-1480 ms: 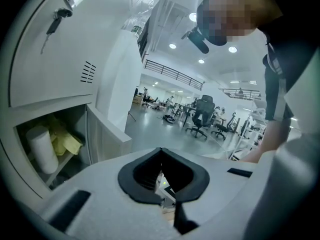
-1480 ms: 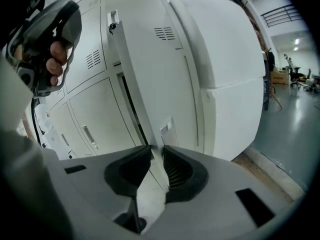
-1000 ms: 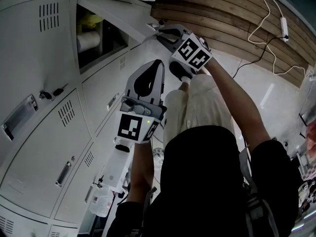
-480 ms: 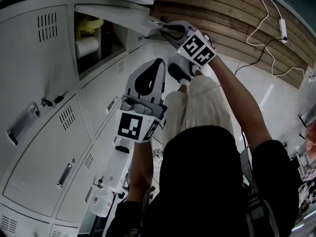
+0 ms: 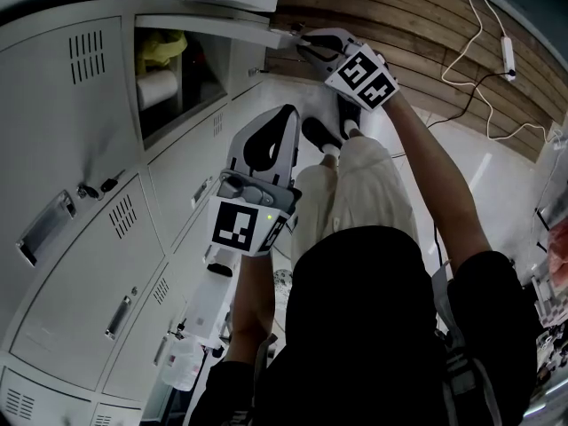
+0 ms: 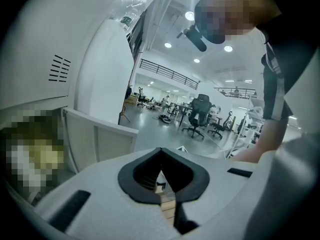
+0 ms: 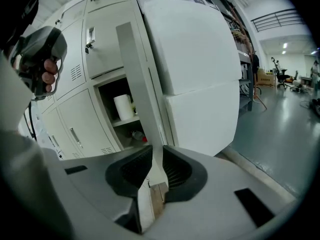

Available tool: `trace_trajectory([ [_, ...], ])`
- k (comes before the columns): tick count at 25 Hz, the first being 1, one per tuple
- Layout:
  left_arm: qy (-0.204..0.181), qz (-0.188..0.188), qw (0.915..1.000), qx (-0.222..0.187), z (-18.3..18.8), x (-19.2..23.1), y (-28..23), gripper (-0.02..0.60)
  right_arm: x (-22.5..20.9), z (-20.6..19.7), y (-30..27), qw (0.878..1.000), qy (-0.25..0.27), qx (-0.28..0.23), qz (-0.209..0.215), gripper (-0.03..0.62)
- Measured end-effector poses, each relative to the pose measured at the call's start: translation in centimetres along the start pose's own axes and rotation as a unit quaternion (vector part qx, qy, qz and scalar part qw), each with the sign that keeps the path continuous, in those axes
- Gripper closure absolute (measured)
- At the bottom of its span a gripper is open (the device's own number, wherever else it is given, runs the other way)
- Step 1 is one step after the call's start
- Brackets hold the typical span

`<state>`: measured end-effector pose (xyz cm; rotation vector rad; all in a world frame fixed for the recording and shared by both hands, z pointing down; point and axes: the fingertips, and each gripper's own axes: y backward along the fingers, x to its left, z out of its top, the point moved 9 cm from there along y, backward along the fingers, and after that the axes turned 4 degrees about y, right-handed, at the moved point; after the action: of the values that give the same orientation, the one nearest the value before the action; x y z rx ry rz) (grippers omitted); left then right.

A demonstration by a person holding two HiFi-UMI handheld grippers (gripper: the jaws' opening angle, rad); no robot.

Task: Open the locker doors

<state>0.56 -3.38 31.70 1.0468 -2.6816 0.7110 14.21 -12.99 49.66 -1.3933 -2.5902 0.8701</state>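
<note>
A bank of grey lockers (image 5: 80,238) fills the left of the head view. One upper compartment (image 5: 182,82) stands open, with a white roll (image 5: 158,85) and something yellow (image 5: 160,41) inside. Its door (image 5: 222,25) is swung out, seen edge-on. My right gripper (image 5: 297,38) is shut on the door's free edge; in the right gripper view the door (image 7: 137,84) runs as a thin strip straight into the right gripper (image 7: 152,184). The roll (image 7: 122,106) shows on the shelf behind. My left gripper (image 5: 286,112) hangs in the air beside the lockers, its tips together on nothing, as the left gripper view (image 6: 161,156) shows.
Closed doors with handles (image 5: 115,313) and a key in a lock (image 5: 98,187) lie below the open compartment. A large white block (image 7: 195,59) stands next to the lockers. A wood-slat wall (image 5: 426,34) carries a white cable (image 5: 484,51). A bottle (image 5: 182,362) sits low.
My right gripper has moved up and to the right in the head view with the door edge in it, and the door stands wider. The left gripper has barely shifted.
</note>
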Motion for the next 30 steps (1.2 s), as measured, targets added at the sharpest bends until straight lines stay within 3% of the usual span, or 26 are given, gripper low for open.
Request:
trace_trajectory([
  [6, 0.0, 0.002, 1.0, 0.0, 0.3, 0.1, -0.4, 0.566, -2.2, 0.6, 0.1, 1.0, 0.003, -0.001, -0.021, 0.575],
  [14, 0.001, 0.003, 1.0, 0.003, 0.3, 0.1, -0.7, 0.566, -5.4, 1.6, 0.0, 0.999, 0.01, 0.002, -0.049, 0.577],
  [30, 0.008, 0.031, 0.9994, -0.016, 0.5, 0.3, 0.2, 0.566, -6.0, 2.1, -0.1, 0.996, 0.017, -0.003, -0.084, 0.589],
])
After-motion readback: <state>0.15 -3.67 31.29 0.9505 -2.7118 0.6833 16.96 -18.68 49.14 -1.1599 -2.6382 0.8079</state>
